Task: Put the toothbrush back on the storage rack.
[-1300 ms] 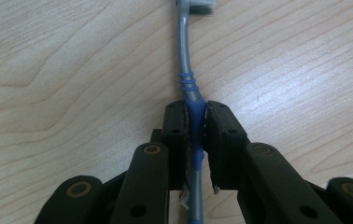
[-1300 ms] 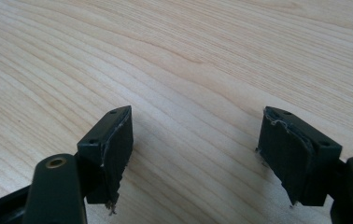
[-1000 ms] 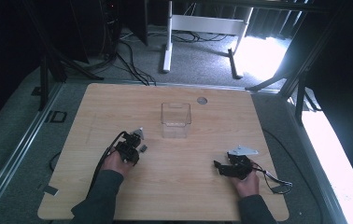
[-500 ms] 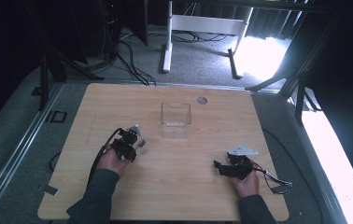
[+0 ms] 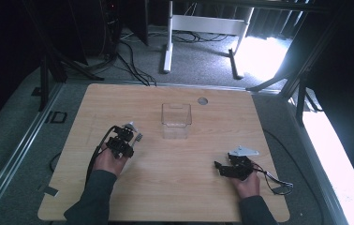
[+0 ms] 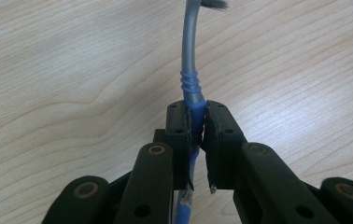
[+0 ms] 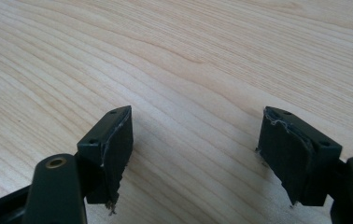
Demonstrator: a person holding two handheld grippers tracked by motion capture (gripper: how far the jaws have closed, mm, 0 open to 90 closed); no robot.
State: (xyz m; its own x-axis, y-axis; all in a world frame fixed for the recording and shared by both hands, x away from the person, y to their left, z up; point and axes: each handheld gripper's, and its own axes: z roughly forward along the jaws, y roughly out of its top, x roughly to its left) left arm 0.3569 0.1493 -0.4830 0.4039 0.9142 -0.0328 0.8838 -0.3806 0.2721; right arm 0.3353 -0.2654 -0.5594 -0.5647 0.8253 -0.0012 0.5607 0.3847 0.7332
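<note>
Left gripper view shows the left gripper clamped on the blue grip of a toothbrush, whose grey neck curves up over the table; it looks light, stiff and slippery, so the ribbed blue part suits the hold. In the high view the left hand is angled toward the clear box, while the right gripper lies low with its 2 jaws wide and empty.

Bare wood of the counter lies open between the left hand-held gripper, at the frame's left of centre, and the right hand-held gripper, at lower right. A clear plastic box stands upright at the centre, the lone obstacle on the surface, just right of the left hand-held gripper. A small round grommet sits flush behind it.
</note>
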